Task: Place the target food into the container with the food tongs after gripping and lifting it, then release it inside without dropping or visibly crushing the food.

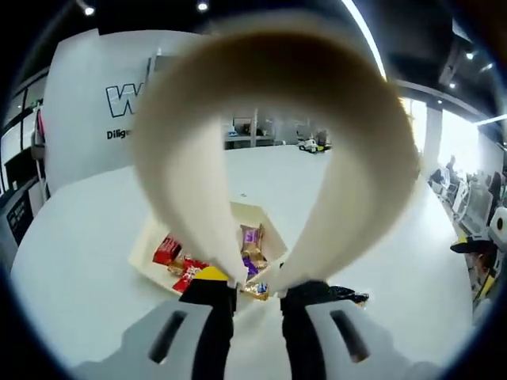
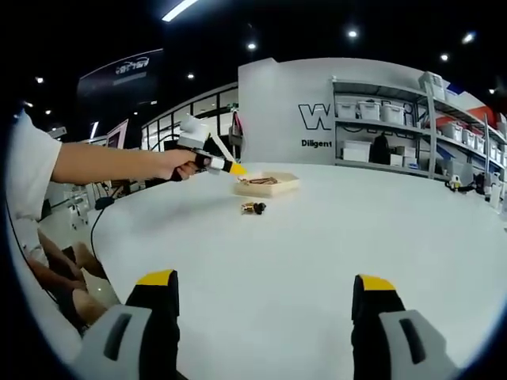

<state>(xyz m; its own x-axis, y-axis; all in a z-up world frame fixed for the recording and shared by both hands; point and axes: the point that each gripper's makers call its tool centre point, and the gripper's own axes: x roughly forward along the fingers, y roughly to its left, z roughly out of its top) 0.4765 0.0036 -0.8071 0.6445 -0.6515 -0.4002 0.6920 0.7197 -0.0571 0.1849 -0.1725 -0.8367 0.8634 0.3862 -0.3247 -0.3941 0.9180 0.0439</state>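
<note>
Cream food tongs [image 1: 186, 134] arch across the left gripper view, and my left gripper [image 1: 257, 289] is shut on their two arms. The tong tips meet near a gold-wrapped candy [image 1: 255, 290], just at the near edge of a shallow cream box [image 1: 273, 229]. I cannot tell whether the tips touch the candy. Inside the box lie red, purple and gold wrapped candies [image 1: 168, 249]. In the right gripper view my right gripper [image 2: 265, 289] stands open and low over the table, far from the box [image 2: 267, 185]. A hand holds the left gripper [image 2: 212, 163] beside the box.
A dark-wrapped candy [image 1: 348, 297] lies on the white table [image 2: 333, 237] to the right of the tongs; the right gripper view shows a loose candy [image 2: 253, 208] in front of the box. Shelves with bins [image 2: 380, 119] stand behind. A person sits at the table's right edge [image 1: 475, 261].
</note>
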